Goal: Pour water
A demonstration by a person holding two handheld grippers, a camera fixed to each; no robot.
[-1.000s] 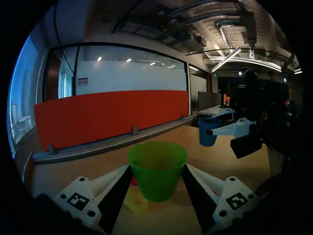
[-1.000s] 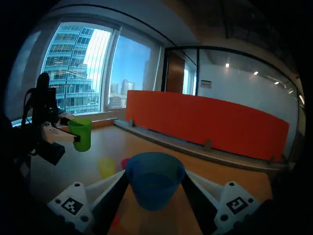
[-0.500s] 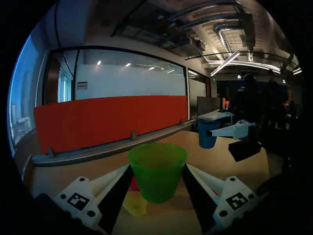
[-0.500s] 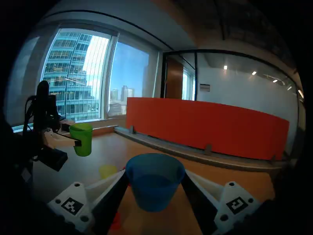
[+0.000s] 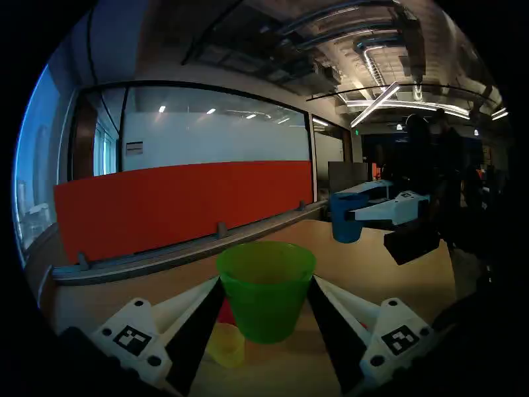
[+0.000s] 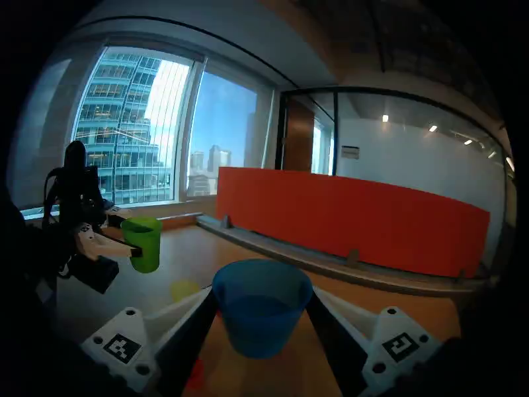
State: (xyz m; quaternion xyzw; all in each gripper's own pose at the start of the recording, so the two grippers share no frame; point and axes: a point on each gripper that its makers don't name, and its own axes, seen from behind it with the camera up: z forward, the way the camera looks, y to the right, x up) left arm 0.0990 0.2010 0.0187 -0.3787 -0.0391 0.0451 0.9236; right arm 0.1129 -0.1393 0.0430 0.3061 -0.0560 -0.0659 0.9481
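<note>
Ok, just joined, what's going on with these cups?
A person holds a gripper in each hand. The left gripper is shut on an upright green cup, the right gripper on an upright blue cup, both held above the wooden table. A small yellow cup stands on the table below. No pouring has begun.

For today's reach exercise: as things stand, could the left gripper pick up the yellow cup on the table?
Probably not: the left gripper is shut on the green cup, leaving no free grip for the yellow cup.
</note>
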